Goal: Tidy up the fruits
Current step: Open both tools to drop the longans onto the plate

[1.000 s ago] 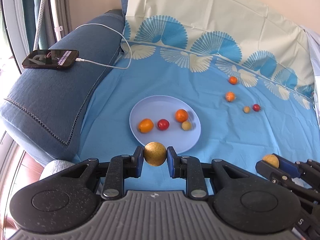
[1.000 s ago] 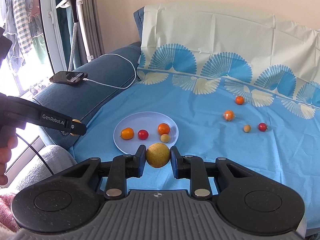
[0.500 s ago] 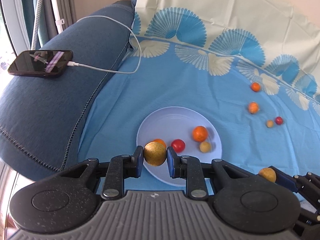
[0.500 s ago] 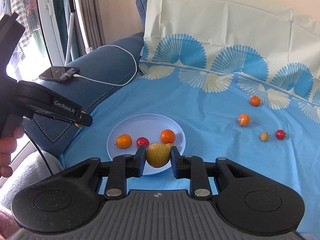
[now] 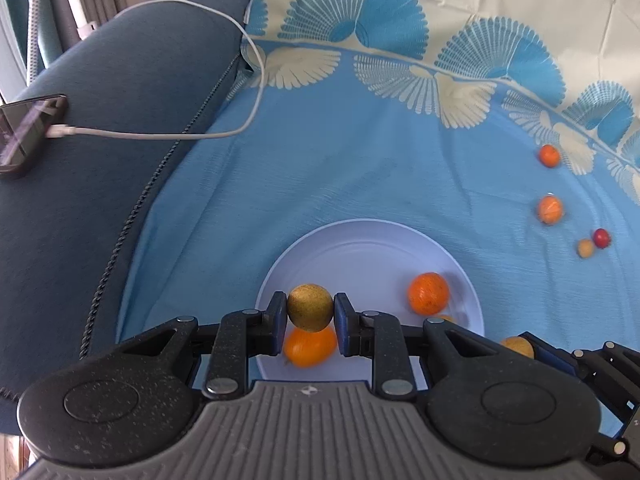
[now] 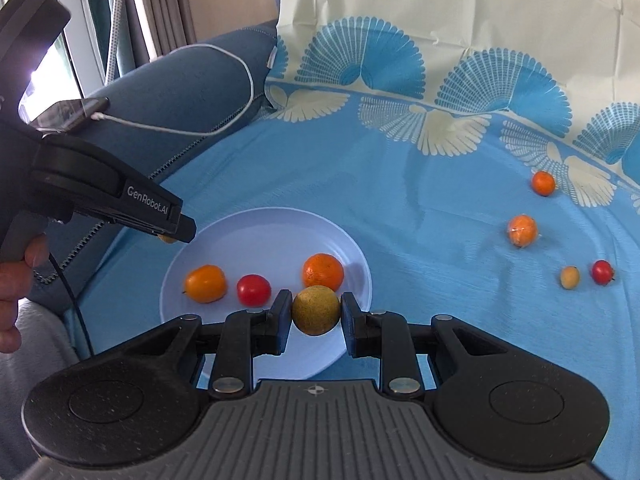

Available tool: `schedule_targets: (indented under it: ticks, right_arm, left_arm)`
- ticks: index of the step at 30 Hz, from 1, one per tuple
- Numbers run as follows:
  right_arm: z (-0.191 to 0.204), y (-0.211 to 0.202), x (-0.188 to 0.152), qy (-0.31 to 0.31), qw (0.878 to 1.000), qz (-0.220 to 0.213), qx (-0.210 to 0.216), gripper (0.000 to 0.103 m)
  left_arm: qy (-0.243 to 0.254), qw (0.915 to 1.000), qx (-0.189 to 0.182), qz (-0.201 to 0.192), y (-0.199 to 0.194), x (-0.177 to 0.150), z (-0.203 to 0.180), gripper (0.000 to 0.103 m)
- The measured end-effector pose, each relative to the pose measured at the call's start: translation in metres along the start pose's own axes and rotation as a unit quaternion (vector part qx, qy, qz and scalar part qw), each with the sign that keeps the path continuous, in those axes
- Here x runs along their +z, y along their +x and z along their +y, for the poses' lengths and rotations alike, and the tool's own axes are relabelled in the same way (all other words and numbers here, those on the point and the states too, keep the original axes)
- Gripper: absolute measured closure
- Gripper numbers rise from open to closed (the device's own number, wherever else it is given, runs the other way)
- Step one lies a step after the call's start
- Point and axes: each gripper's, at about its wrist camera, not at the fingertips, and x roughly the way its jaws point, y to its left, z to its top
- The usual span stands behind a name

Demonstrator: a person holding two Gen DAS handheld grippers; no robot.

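Observation:
A pale blue plate [image 5: 360, 240] [image 6: 260, 232] lies on the blue cloth. On it sit an orange [image 6: 323, 271] [image 5: 428, 293], a red tomato [image 6: 253, 289] and an orange tomato [image 6: 205, 283] [image 5: 310, 346]. My left gripper [image 5: 310, 307] is shut on a yellow-green round fruit [image 5: 310, 306], held above the plate's near-left part. My right gripper [image 6: 316, 310] is shut on a second yellow-green fruit [image 6: 316, 309] over the plate's near-right rim. In the right wrist view the left gripper [image 6: 170, 236] reaches in from the left over the plate's edge.
Loose on the cloth to the right lie two oranges [image 6: 543, 182] [image 6: 522, 230], a small yellow fruit [image 6: 569, 277] and a red tomato [image 6: 602, 271]. A phone [image 5: 28, 132] with a white cable [image 5: 160, 134] rests on the dark blue sofa arm [image 5: 120, 120]. A hand [image 6: 16, 280] holds the left gripper.
Both grippers, each still holding its fruit, have moved forward and down over the plate. The plate and its fruits now look larger and closer.

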Motion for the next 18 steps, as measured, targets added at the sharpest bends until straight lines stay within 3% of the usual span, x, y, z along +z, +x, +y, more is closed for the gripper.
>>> schedule_targets:
  ticks: [6,8,9,10,11,12,13,14,18]
  right_arm:
    - [0.001,0.033,0.003,-0.019,1.0,0.017,0.006,0.076]
    - [0.002,0.04,0.004,-0.024,1.0,0.018,0.008,0.075]
    - [0.002,0.043,0.005,-0.026,0.999,0.018,0.01,0.075]
    - [0.002,0.046,0.005,-0.028,0.999,0.018,0.015,0.074]
    - [0.003,0.047,0.007,-0.03,0.999,0.018,0.02,0.061]
    - [0.003,0.048,0.008,-0.031,0.999,0.019,0.024,0.05]
    - [0.003,0.046,0.009,-0.032,0.999,0.017,0.024,0.029]
    - [0.004,0.042,0.01,-0.031,0.999,0.011,0.02,0.021]
    - [0.005,0.017,0.006,-0.033,0.999,0.002,0.011,0.016]
  left_arm:
    - [0.012,0.9998,0.013,0.011,0.028,0.008,-0.002,0.076]
    - [0.013,0.9998,0.009,0.014,0.032,0.009,-0.001,0.071]
    - [0.013,0.9998,0.006,0.012,0.032,0.01,0.0,0.05]
    - [0.013,0.9999,0.006,0.008,0.032,0.011,0.0,0.015]
    - [0.01,0.9999,0.009,-0.002,0.029,0.011,0.002,0.005]
    - [0.004,0.9997,0.014,-0.02,0.023,0.011,0.004,0.0]
    - [0.004,0.9993,0.016,-0.034,0.017,0.01,0.005,0.0]
    - [0.01,0.9992,0.014,-0.037,0.011,0.009,0.005,0.0]
    - [0.024,0.9987,0.025,-0.037,-0.012,-0.006,0.008,0.0]
